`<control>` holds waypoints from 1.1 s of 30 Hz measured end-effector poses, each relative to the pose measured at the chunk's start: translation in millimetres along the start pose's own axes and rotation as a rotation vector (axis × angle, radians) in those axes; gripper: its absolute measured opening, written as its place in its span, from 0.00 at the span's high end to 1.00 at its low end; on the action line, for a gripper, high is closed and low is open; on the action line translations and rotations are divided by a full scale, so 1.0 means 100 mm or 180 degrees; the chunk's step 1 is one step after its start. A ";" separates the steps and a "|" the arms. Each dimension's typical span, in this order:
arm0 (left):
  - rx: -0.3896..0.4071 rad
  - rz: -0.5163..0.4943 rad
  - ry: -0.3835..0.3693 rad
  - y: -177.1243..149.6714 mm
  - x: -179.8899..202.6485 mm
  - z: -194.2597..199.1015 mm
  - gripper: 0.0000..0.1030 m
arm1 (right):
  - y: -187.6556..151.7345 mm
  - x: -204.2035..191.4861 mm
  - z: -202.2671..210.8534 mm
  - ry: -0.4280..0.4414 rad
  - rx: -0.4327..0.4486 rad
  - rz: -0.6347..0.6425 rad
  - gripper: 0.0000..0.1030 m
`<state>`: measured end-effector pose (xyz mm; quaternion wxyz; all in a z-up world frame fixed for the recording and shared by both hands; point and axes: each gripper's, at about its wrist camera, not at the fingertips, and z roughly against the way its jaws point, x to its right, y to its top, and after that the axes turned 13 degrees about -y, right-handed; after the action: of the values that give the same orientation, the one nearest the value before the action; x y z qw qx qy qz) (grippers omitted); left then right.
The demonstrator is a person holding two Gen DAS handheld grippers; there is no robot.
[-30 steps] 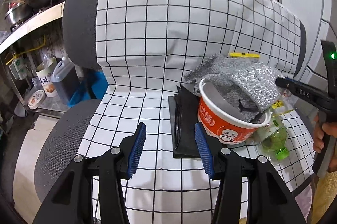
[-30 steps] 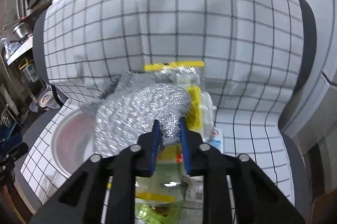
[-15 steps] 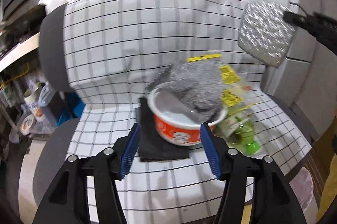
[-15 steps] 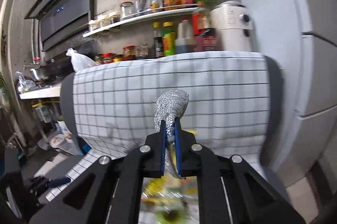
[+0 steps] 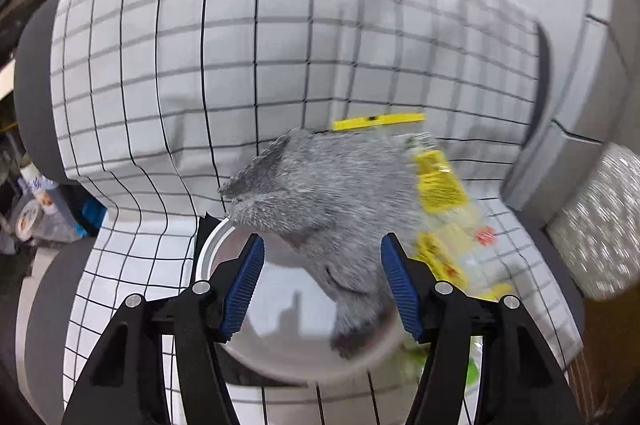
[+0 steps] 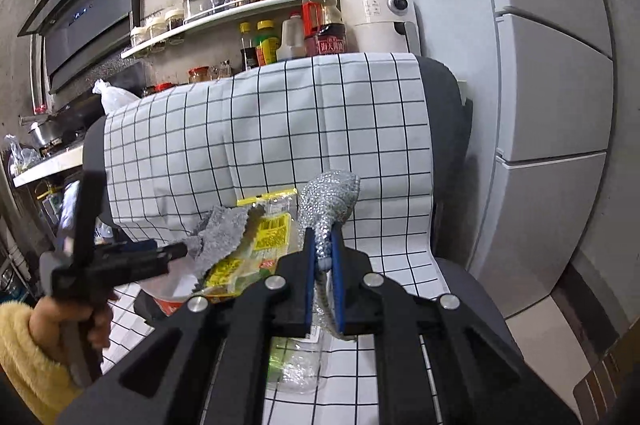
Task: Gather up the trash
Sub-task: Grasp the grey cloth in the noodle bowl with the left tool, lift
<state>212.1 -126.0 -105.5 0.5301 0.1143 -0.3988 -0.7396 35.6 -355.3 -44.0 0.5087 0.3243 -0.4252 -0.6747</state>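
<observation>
A grey armchair draped in a white black-grid cloth (image 6: 280,129) carries the trash. On its seat, a round red-and-white paper bowl (image 5: 280,353) holds a grey fuzzy rag (image 5: 332,193), beside a yellow-labelled clear plastic wrapper (image 5: 440,185). The left gripper (image 5: 322,289) hovers over the bowl, jaws wide. The right gripper (image 6: 323,261) has its jaws clamped on a silver glittery scrubbing pad (image 6: 330,201), held above the seat.

Glittery silver sponge (image 6: 330,201), fuzzy grey cloth (image 5: 328,181), glossy yellow plastic packet (image 5: 440,181), matt checked fabric cover (image 5: 240,65).
</observation>
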 end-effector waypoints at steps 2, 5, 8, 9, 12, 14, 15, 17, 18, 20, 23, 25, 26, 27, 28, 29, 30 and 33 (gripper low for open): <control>-0.0062 0.0128 0.0044 0.06 -0.10 -0.15 0.41 | -0.02 -0.01 -0.05 0.0021 -0.0017 0.0014 0.92; -0.0179 0.0316 0.0005 0.12 -0.22 -0.31 0.39 | -0.04 -0.02 -0.14 0.0046 -0.0033 0.0030 0.92; -0.0261 0.0447 0.0041 0.16 -0.28 -0.44 0.39 | -0.05 -0.03 -0.18 0.0083 -0.0054 0.0033 0.92; -0.0267 0.0458 0.0037 0.16 -0.27 -0.45 0.39 | -0.06 -0.04 -0.20 0.0093 -0.0062 0.0038 0.92; -0.0297 0.0509 -0.0036 0.18 -0.28 -0.51 0.43 | -0.08 -0.05 -0.24 0.0106 -0.0093 0.0047 0.92; -0.0321 0.0552 -0.0136 0.20 -0.29 -0.55 0.64 | -0.10 -0.05 -0.25 0.0102 -0.0120 0.0040 0.92; -0.0329 0.0558 -0.0191 0.20 -0.29 -0.56 0.70 | -0.11 -0.04 -0.26 0.0101 -0.0127 0.0036 0.92; -0.0311 0.0521 -0.0260 0.20 -0.27 -0.55 0.96 | -0.13 -0.04 -0.25 0.0089 -0.0140 0.0040 0.92; -0.0253 0.0485 -0.0245 0.20 -0.25 -0.51 0.96 | -0.14 -0.04 -0.24 0.0082 -0.0146 0.0040 0.92; -0.0039 0.0414 -0.0308 0.22 -0.21 -0.33 0.97 | -0.14 -0.03 -0.22 0.0070 -0.0142 0.0036 0.92; 0.0300 0.0299 -0.0376 0.29 -0.17 0.01 0.98 | -0.14 -0.02 -0.18 0.0066 -0.0130 0.0007 0.92; 0.0505 0.0223 -0.0406 0.35 -0.14 0.26 0.98 | -0.13 -0.01 -0.14 0.0076 -0.0112 -0.0031 0.92; 0.0585 0.0194 -0.0437 0.39 -0.13 0.36 0.98 | -0.12 -0.01 -0.11 0.0084 -0.0094 -0.0049 0.92; 0.0728 0.0139 -0.0480 0.42 -0.10 0.56 0.98 | -0.11 -0.01 -0.09 0.0093 -0.0081 -0.0063 0.92; 0.0804 0.0107 -0.0503 0.46 -0.08 0.68 0.98 | -0.10 0.00 -0.06 0.0106 -0.0065 -0.0082 0.92; 0.0897 0.0063 -0.0537 0.48 -0.05 0.81 0.98 | -0.09 0.00 -0.03 0.0111 -0.0049 -0.0100 0.92; 0.1025 0.0000 -0.0565 0.50 -0.01 0.99 0.98 | -0.08 0.00 0.01 0.0106 -0.0026 -0.0120 0.92; 0.1328 -0.0172 -0.0587 0.55 0.14 1.43 0.98 | -0.04 0.01 0.12 0.0094 0.0028 -0.0153 0.92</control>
<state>159.8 -77.5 31.5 0.4362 0.1640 -0.5867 -0.6623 23.0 -352.9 -42.5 0.4972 0.3466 -0.4127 -0.6800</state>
